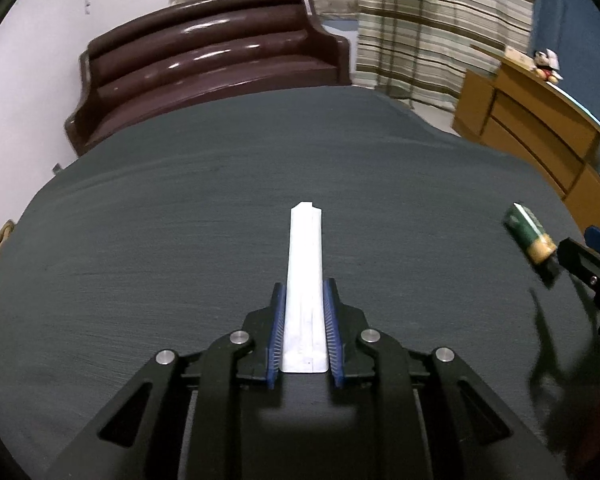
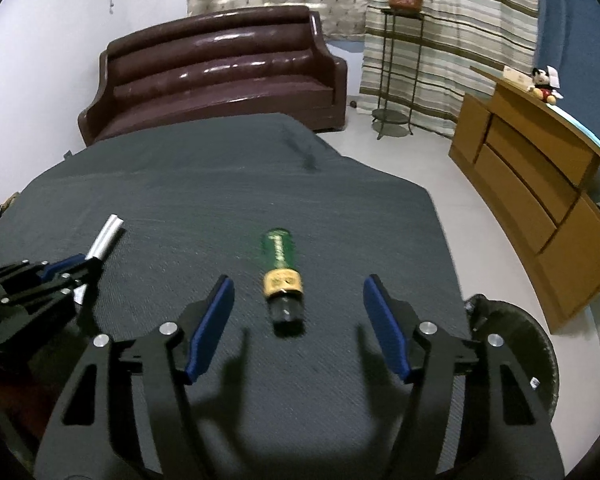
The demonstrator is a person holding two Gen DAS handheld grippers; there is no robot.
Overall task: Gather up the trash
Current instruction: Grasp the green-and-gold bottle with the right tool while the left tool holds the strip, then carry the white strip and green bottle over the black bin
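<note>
My left gripper [image 1: 304,292] is shut on a long white box [image 1: 305,276] and holds it over the dark grey table cloth [image 1: 180,220]; it also shows at the left of the right wrist view [image 2: 74,268], with the white box [image 2: 106,238] sticking out ahead. A green bottle with a gold label [image 2: 282,268] lies on the cloth, cap toward me. My right gripper [image 2: 298,292] is open, its blue pads on either side of the bottle's cap end, apart from it. The bottle [image 1: 530,236] and right gripper [image 1: 580,264] appear at the right edge of the left wrist view.
A black bin [image 2: 516,344] stands off the table's right edge. A brown leather sofa [image 2: 220,76] sits beyond the far edge. A wooden cabinet [image 2: 540,184] runs along the right, and a plant stand [image 2: 396,80] is by the curtains.
</note>
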